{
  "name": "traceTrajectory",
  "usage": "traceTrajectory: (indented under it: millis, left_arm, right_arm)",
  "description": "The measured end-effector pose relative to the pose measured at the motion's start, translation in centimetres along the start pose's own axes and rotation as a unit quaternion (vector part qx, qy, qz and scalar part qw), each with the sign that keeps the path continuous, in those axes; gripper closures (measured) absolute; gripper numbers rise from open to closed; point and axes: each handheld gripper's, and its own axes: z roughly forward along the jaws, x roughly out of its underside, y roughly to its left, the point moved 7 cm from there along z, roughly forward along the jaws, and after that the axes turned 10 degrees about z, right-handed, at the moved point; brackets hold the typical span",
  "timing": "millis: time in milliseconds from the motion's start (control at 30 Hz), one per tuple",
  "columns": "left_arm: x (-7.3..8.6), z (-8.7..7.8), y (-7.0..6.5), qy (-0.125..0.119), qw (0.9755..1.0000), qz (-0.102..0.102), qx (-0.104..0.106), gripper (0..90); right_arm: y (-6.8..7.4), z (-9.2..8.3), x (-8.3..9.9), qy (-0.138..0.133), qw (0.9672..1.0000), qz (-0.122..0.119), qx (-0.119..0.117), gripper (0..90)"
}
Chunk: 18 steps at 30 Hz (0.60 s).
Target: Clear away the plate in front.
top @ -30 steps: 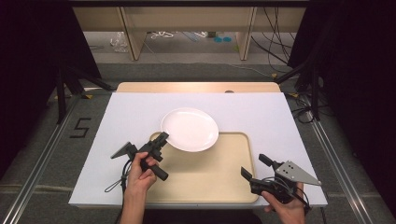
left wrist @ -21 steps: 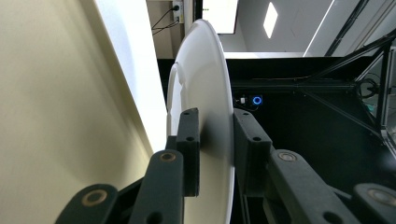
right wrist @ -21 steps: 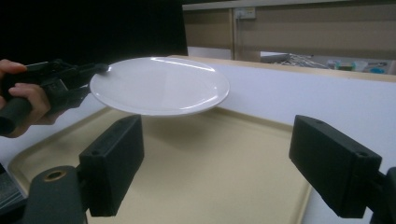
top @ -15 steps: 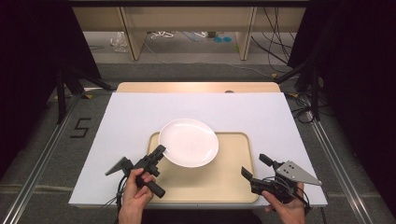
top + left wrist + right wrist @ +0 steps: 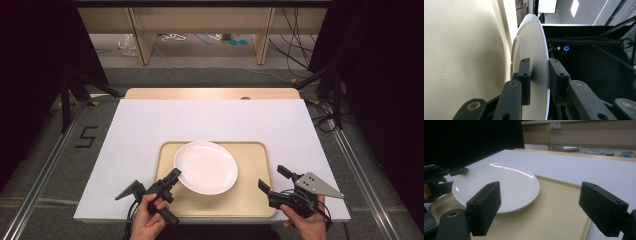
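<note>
Between the jaws of our left hand-held gripper (image 5: 172, 177) sits the near rim of the round white ceramic plate (image 5: 206, 166), clamped there so it hangs over the shallow beige plastic tray (image 5: 248, 200); our right hand-held gripper (image 5: 274, 181) waits beside the tray, jaws apart, holding nothing.

White plate (image 5: 206, 167) over a beige tray (image 5: 250, 200) on a white-topped table (image 5: 210, 120). Left gripper (image 5: 173, 176) grips the plate's near-left rim; right gripper (image 5: 273, 178), jaws spread, sits at the tray's near-right corner.
</note>
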Motion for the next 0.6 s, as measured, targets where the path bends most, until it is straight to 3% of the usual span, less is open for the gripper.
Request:
traceTrajectory:
  millis: [333, 600]
  left_arm:
    - [0.4, -0.2, 0.5, 0.004, 0.9998, 0.009, -0.018, 72.9]
    - [1.0, -0.5, 0.5, 0.005, 0.9978, 0.052, -0.042, 76.1]
  right_arm:
    - [0.0, 0.0, 0.0, 0.000, 1.0000, 0.000, 0.002, 18.7]
    - [0.1, 0.0, -0.1, -0.003, 1.0000, 0.002, -0.006, 18.7]
